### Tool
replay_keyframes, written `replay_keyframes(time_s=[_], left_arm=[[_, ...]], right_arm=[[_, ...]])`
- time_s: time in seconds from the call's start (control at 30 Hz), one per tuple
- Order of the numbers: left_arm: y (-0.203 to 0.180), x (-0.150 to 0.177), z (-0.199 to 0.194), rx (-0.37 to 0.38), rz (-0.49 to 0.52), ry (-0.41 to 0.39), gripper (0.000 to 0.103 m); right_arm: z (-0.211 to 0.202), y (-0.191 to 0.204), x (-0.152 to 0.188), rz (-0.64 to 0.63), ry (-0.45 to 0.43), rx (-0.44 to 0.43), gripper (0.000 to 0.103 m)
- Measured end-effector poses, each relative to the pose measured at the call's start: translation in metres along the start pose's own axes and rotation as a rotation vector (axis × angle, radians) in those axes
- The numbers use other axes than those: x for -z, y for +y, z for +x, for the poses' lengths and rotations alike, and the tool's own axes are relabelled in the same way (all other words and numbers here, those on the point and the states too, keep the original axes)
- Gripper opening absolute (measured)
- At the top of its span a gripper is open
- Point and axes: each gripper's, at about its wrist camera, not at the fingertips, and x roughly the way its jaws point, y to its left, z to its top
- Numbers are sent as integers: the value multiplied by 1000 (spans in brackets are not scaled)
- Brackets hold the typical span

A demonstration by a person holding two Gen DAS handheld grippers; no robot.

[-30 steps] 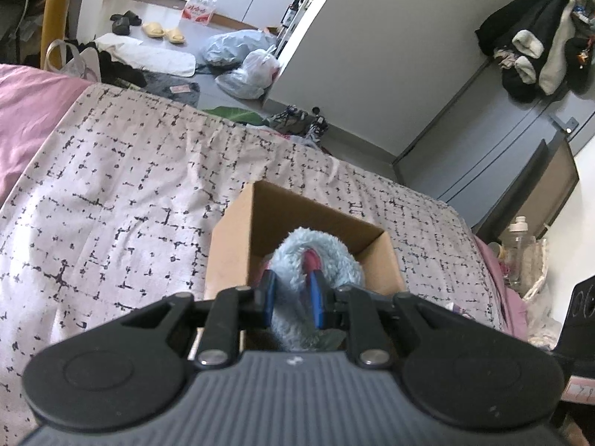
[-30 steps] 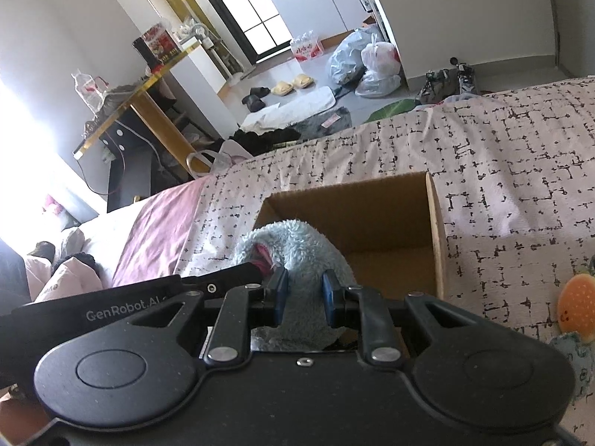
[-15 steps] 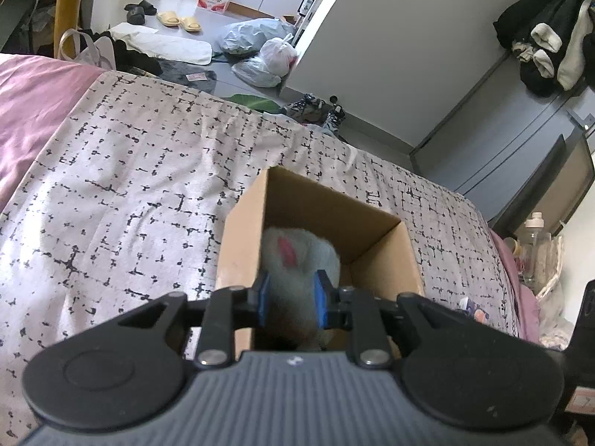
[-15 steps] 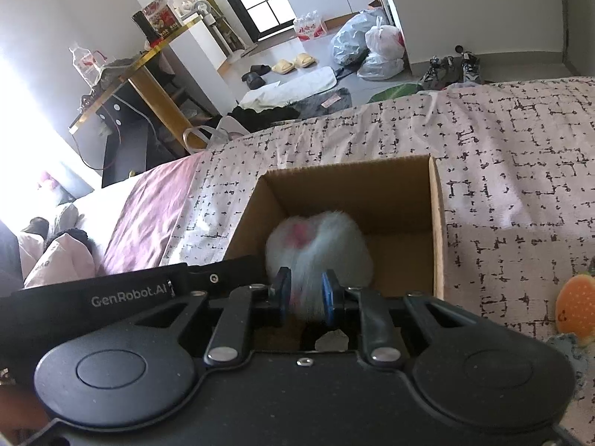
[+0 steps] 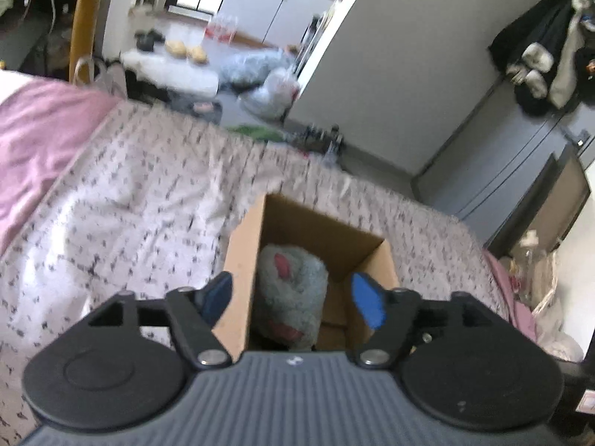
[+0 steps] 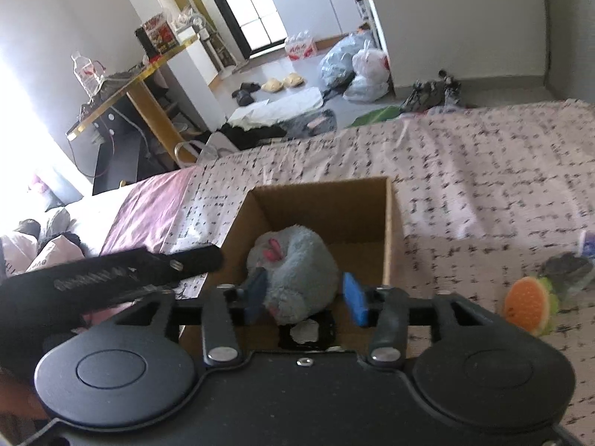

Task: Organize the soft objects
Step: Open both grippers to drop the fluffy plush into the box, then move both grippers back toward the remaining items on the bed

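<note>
A fluffy light-blue plush with pink patches [image 5: 288, 286] lies inside an open brown cardboard box [image 5: 241, 260] on the patterned bedspread. It also shows in the right wrist view [image 6: 293, 267], in the same box [image 6: 386, 223]. My left gripper [image 5: 292, 295] is open above the box, its blue pads wide apart and free of the plush. My right gripper [image 6: 306, 295] is open too, its pads on either side of the plush without holding it. The left gripper's body [image 6: 111, 275] shows at the left of the right wrist view.
An orange and green soft toy [image 6: 528, 306] and a dark object [image 6: 569, 267] lie on the bedspread right of the box. A pink blanket [image 5: 41, 130] covers the bed's left part. Bags, slippers and shoes lie on the floor beyond the bed's far edge.
Both grippers were shut on the plush and lowered it into the box. Now both have opened and let go; the plush rests in the box.
</note>
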Motion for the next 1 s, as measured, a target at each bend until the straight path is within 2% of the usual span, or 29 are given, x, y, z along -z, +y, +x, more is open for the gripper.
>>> replay_keyframes(time_s=[0.17, 0.27, 0.3, 0.37, 0.53, 0.63, 0.73, 1.0], left_arm=[[-8, 3, -21, -8, 40, -95, 75], [-11, 5, -34, 53, 48, -131, 75], [-13, 7, -38, 50, 60, -140, 75], [-19, 10, -45, 32, 85, -152, 75], [-28, 22, -57, 56, 83, -123, 75], [-43, 32, -61, 2, 149, -85, 75], [-49, 44, -63, 2, 156, -45, 81], [-63, 68, -69, 7, 173, 29, 82]], right_arm=[[-26, -10, 4, -1, -52, 11, 69], [-40, -16, 7, -7, -83, 16, 81], [-45, -17, 8, -9, -92, 12, 85], [-53, -20, 10, -5, -103, 5, 91], [-76, -27, 15, -23, -132, 21, 102], [-89, -33, 19, -36, -138, 28, 103], [-101, -37, 26, -45, -138, 34, 103], [-129, -53, 43, -58, -132, 40, 103]])
